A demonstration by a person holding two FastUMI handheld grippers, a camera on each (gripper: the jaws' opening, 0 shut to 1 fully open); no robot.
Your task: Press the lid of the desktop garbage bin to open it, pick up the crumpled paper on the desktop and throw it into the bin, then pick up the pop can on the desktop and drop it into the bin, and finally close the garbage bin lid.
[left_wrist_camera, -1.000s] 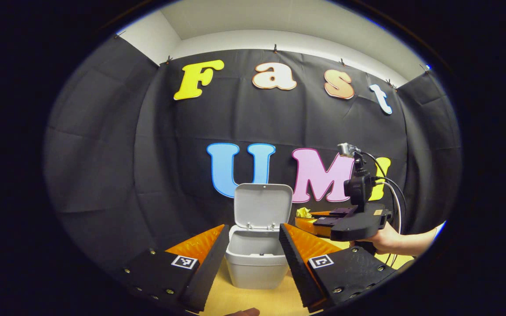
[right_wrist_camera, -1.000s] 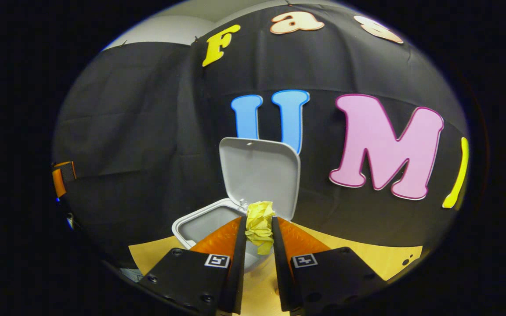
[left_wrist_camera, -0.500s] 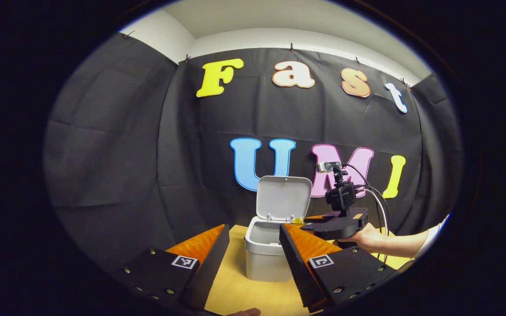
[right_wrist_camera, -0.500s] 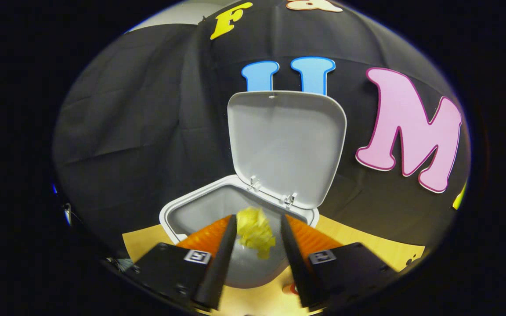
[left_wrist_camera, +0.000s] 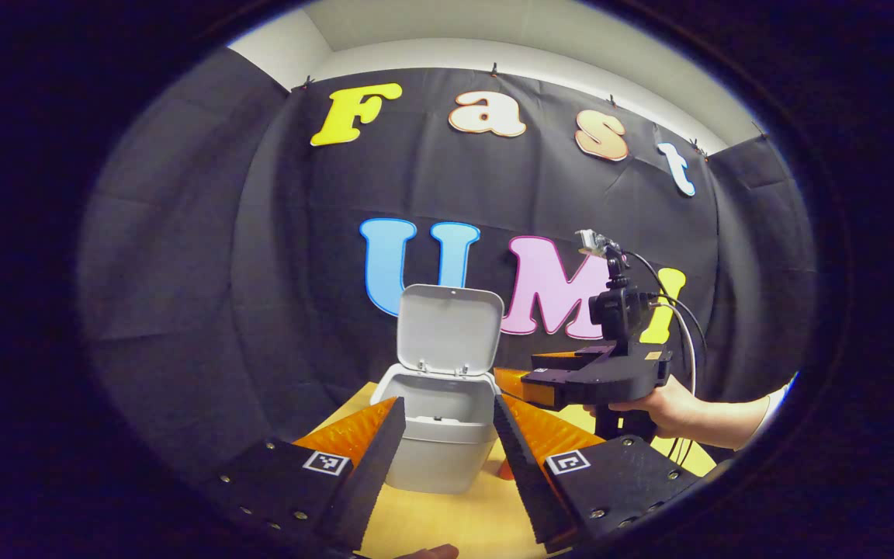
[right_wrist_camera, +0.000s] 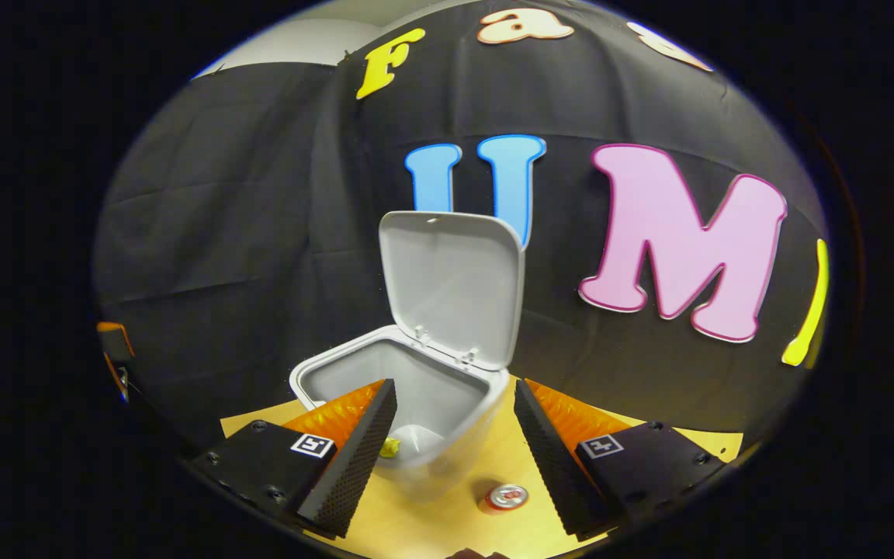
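Ribbed pads line the right gripper (right_wrist_camera: pixel 455 396), whose fingers stand wide apart with nothing between them, poised above the open mouth of the pale grey bin (right_wrist_camera: pixel 323 373). Looking down from there, the right gripper view finds the yellow crumpled paper (right_wrist_camera: pixel 390 447) lying on the bin's floor, and the pop can (right_wrist_camera: pixel 507 496) standing upright on the wooden desktop (right_wrist_camera: pixel 455 528) just beside the bin. The lid (right_wrist_camera: pixel 451 287) stands raised on its hinges. From the left gripper view, the left gripper (left_wrist_camera: pixel 441 425) is likewise spread apart and empty, low in front of the bin (left_wrist_camera: pixel 439 450), while a hand (left_wrist_camera: pixel 668 407) holds the right gripper (left_wrist_camera: pixel 521 380) level beside the bin's rim.
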